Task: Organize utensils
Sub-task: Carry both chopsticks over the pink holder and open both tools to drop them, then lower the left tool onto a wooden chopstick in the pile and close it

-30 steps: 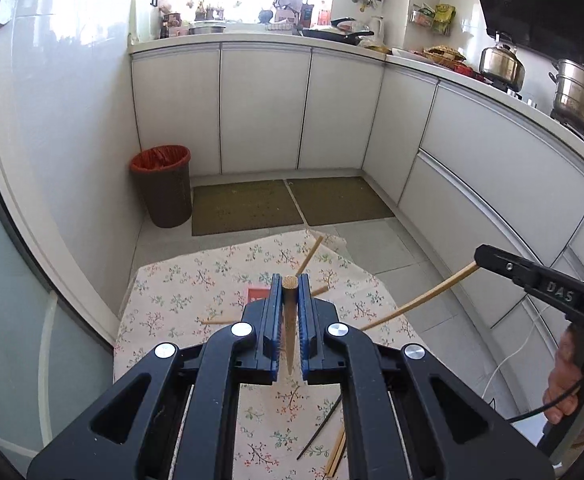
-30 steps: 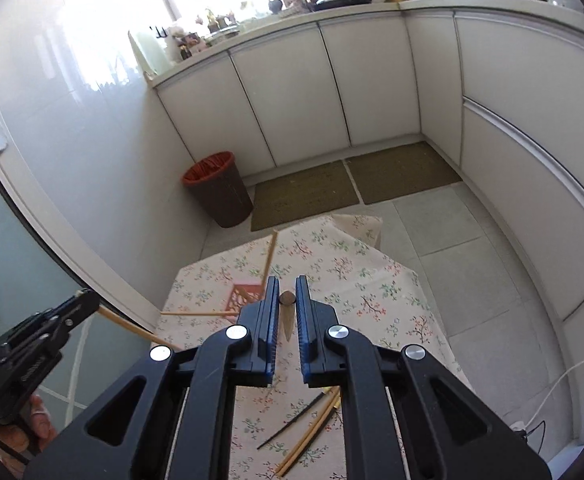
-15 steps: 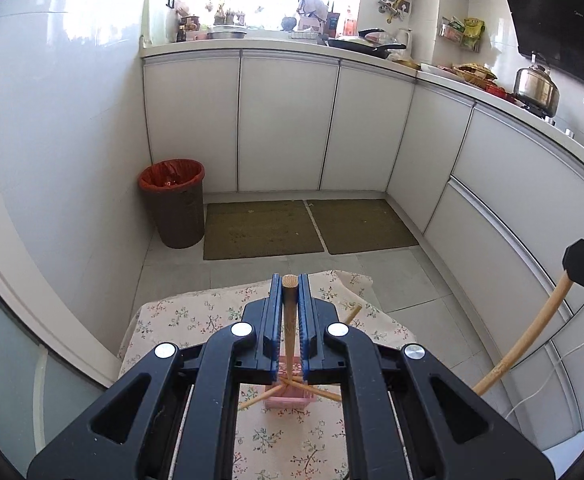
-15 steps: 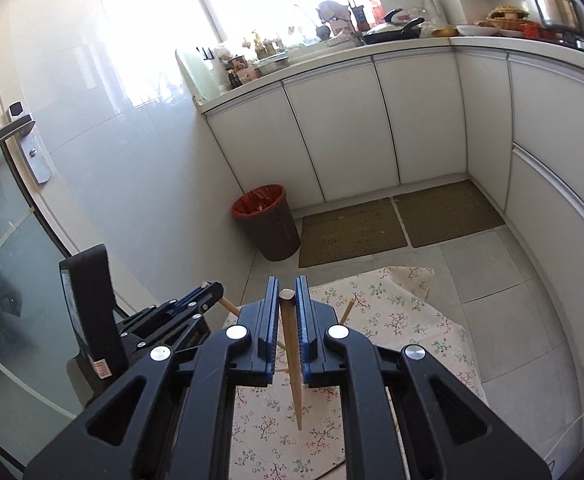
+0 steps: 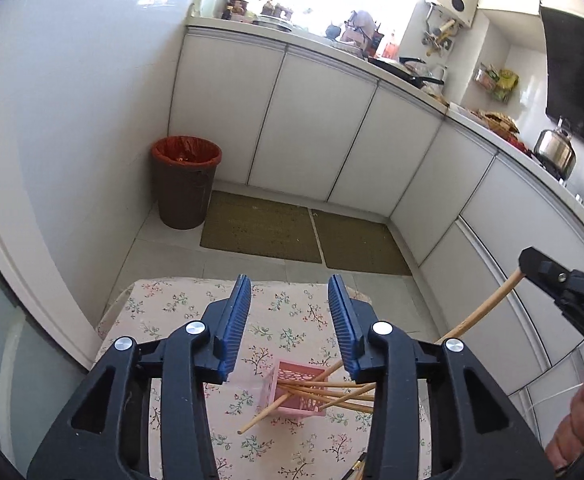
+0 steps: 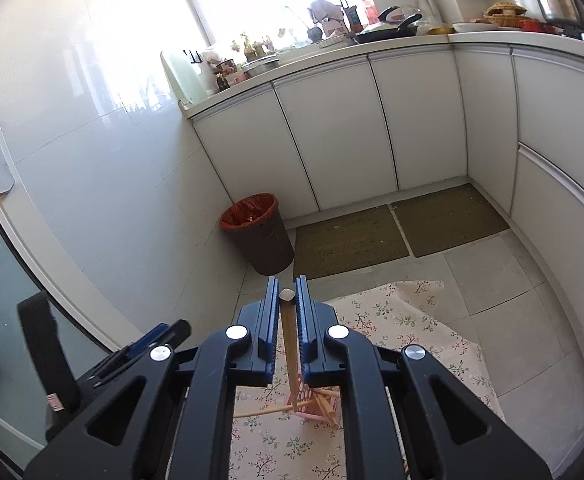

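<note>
A pink slotted basket (image 5: 296,393) stands on the floral tablecloth (image 5: 172,312) with several wooden chopsticks (image 5: 276,407) sticking out of it. My left gripper (image 5: 290,320) is open and empty above and behind the basket. My right gripper (image 6: 288,316) is shut on a wooden chopstick (image 6: 290,356) that hangs down with its tip at the basket (image 6: 311,400). The right gripper also shows in the left wrist view (image 5: 563,284), holding that chopstick (image 5: 479,312).
A brown bin with a red liner (image 5: 184,184) stands on the floor by the wall. White cabinets (image 5: 311,128) run along the back and right. Two mats (image 5: 260,232) lie in front of them. More chopsticks (image 5: 357,472) lie at the table's near edge.
My left gripper has opened and no longer holds its chopstick; one more chopstick now lies in the basket. My right gripper has carried its chopstick over to the basket.
</note>
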Demonstrator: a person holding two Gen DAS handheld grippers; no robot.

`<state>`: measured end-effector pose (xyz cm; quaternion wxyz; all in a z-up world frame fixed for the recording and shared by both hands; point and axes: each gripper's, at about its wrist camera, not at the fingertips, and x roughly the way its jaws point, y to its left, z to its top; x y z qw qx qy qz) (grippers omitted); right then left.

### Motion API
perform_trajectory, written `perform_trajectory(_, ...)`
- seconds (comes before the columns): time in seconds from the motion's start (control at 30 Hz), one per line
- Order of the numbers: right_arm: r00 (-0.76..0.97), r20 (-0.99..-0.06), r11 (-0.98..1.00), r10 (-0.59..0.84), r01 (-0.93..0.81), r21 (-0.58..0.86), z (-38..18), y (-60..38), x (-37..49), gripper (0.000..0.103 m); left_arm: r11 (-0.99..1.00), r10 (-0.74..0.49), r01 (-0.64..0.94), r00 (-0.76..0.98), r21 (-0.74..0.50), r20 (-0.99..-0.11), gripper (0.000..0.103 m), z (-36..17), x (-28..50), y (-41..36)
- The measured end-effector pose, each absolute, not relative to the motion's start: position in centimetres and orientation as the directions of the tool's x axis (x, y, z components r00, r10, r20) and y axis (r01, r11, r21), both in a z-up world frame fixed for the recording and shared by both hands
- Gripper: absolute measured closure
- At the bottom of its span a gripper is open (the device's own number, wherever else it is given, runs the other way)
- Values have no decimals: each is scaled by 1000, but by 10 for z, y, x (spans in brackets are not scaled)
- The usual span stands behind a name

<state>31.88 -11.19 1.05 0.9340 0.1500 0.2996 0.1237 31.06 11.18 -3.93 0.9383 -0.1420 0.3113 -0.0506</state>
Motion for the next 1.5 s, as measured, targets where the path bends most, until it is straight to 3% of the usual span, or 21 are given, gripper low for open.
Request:
perform_trajectory(0.33,793,-517,927,323,-156,340,-59,-78,337,91,961,-109,-74,780,-265,-616,56,-77,301,126)
perform_trajectory(0.47,779,-556,943,289,-131,307,-77,-76,331,73,965,-45,-126,787,-232,-616,56,-87,289,125)
perform_trajectory(0.57,791,-554,957,259,-136,255,-72,-77,313,67,959,-8,-163,801,-231,-599,55,-82,276,127)
perform_trajectory(0.67,808,-552,975,208,-128,180,-67,-80,287,57,960,-18,-154,800,-235,-599,47,-80,265,124)
perform_trajectory(0.77,808,-566,984,166,-94,154,-71,-88,264,53,966,-13,-147,793,-211,-609,42,-81,249,114)
perform_trajectory(1.1,758,-640,982,128,-8,187,-110,-132,205,29,984,-12,-111,745,-142,-667,23,-103,200,83)
perform_trajectory(1.17,743,-657,980,125,12,200,-119,-143,195,19,988,-15,-95,733,-124,-680,19,-108,196,76)
perform_trajectory(1.27,727,-673,970,137,39,240,-134,-163,179,12,991,-25,-77,711,-112,-702,9,-120,194,64)
perform_trajectory(1.5,644,-753,962,138,94,257,-182,-211,139,10,997,-73,37,547,-63,-834,7,-179,215,18)
